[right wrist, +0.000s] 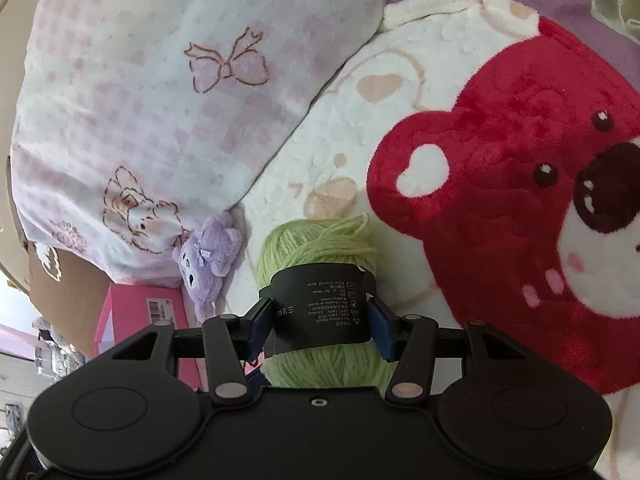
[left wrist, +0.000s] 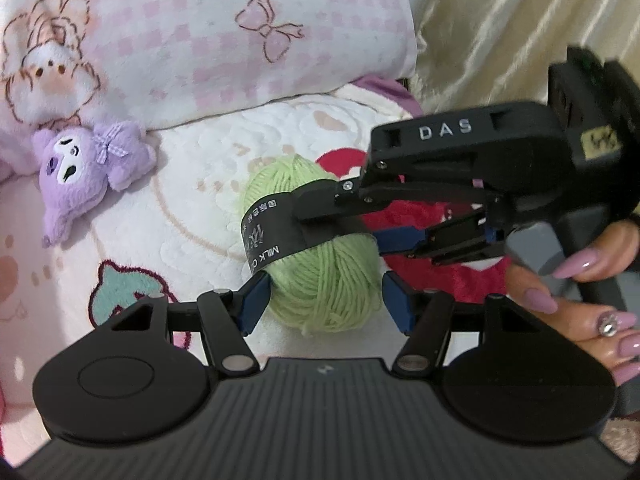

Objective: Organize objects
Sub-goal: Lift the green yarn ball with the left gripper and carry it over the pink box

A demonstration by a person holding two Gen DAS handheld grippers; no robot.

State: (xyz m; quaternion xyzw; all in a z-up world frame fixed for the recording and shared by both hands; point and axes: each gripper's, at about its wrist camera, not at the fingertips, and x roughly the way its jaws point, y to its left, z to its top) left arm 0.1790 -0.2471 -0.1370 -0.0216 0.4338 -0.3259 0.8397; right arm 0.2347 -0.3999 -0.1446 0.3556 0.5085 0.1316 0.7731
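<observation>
My right tool (right wrist: 318,322) has its blue pads (right wrist: 262,320) on either side of the black paper band (right wrist: 320,312) wrapped round the green yarn ball (right wrist: 320,364). In the right wrist view both pads sit against the band's edges, so I read it as pinching the yarn at the label. From the left wrist view I can see that same right tool (left wrist: 340,216) reaching in from the right, one finger (left wrist: 320,204) lying across the band, the other showing its blue pad at the yarn's far side. A hand (left wrist: 592,280) with long pink nails grips its handle at the right edge.

My left tool (left wrist: 326,300) stands spread. Its left pad (left wrist: 256,300) is touching or just beside the near end of the green yarn ball (left wrist: 328,284); its right pad (left wrist: 398,302) stands clear of the wool with a gap between. The yarn's lower end sits between the two pads, not squeezed.

The yarn lies on a plush bed blanket (right wrist: 352,128), cream with a big red bear face (right wrist: 520,168) printed to the right. Just left of the yarn a small purple plush toy (left wrist: 88,176) rests against a white-and-pink checked pillow (left wrist: 200,40) with bow drawings. Beyond the bed's left edge, the right wrist view shows a pink box (right wrist: 140,320) with a barcode label.
</observation>
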